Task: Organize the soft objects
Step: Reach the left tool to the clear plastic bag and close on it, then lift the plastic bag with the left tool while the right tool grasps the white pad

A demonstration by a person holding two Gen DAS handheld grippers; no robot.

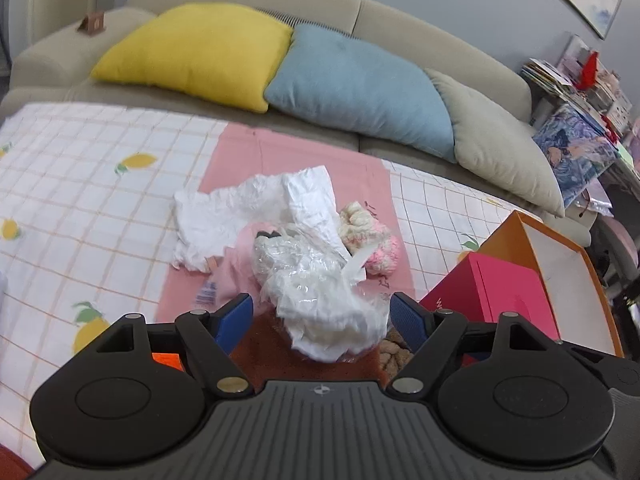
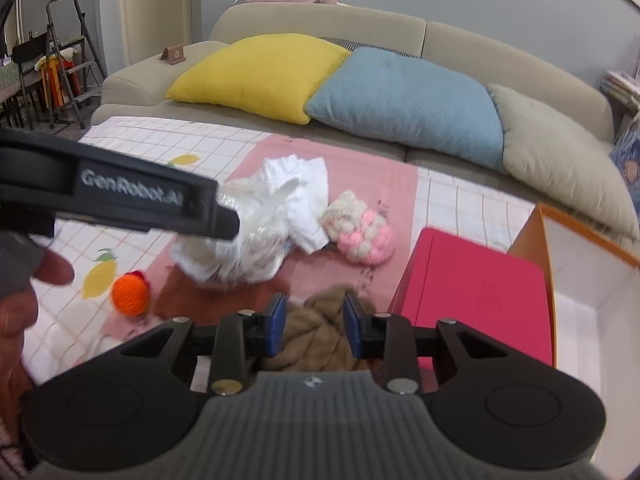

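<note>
Right claw (image 2: 314,326) half-closed around brown yarn (image 2: 320,334) — squeeze gently; left claw (image 1: 322,312) wide open, straddling plastic-wrapped bundle (image 1: 320,292).

3 cushions (image 2: 408,96), 2 yarn balls (image 2: 130,294), 2 boxes (image 2: 480,292), 1 sofa (image 2: 320,20)

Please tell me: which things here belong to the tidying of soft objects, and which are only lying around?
Job: white plastic-wrapped bundle, brown yarn skein, pink-cream knit ball, orange yarn ball, orange box.
Lying about: yellow cushion, blue cushion, beige cushion.
</note>
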